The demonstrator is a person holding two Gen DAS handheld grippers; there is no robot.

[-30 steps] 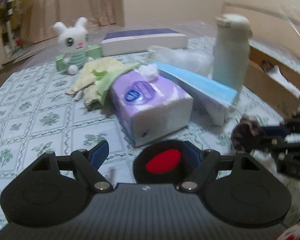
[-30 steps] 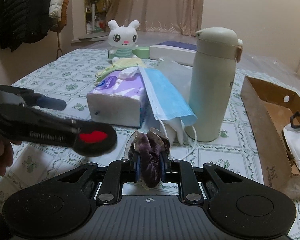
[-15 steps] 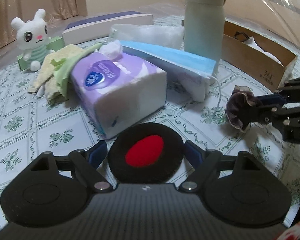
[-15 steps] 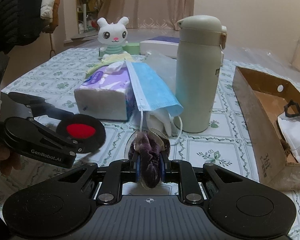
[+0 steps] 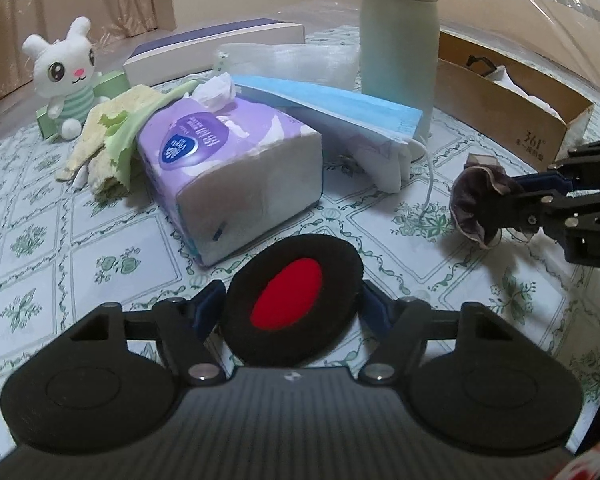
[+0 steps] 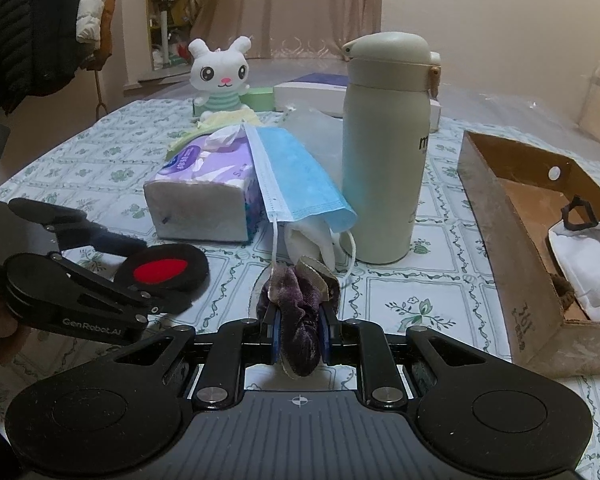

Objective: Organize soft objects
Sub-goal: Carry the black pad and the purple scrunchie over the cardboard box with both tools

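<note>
My left gripper (image 5: 292,304) is shut on a round black pad with a red centre (image 5: 292,300), held just above the tablecloth; it also shows in the right wrist view (image 6: 162,270). My right gripper (image 6: 299,322) is shut on a purple velvet scrunchie (image 6: 298,308), which shows at the right of the left wrist view (image 5: 476,208). A purple tissue pack (image 5: 228,168), a blue face mask (image 6: 296,176), a yellow-green cloth (image 5: 112,136) and a white plush rabbit (image 6: 220,76) lie further back.
A tall pale green flask (image 6: 384,152) stands right of the mask. An open cardboard box (image 6: 496,216) with white cloth inside is at the right. A white and blue flat box (image 5: 216,52) and a clear plastic bag (image 5: 292,60) are at the back.
My left gripper has swung right and come closer to the tissue pack, still holding the pad. My right gripper has kept the scrunchie and shifted slightly left and lower.
</note>
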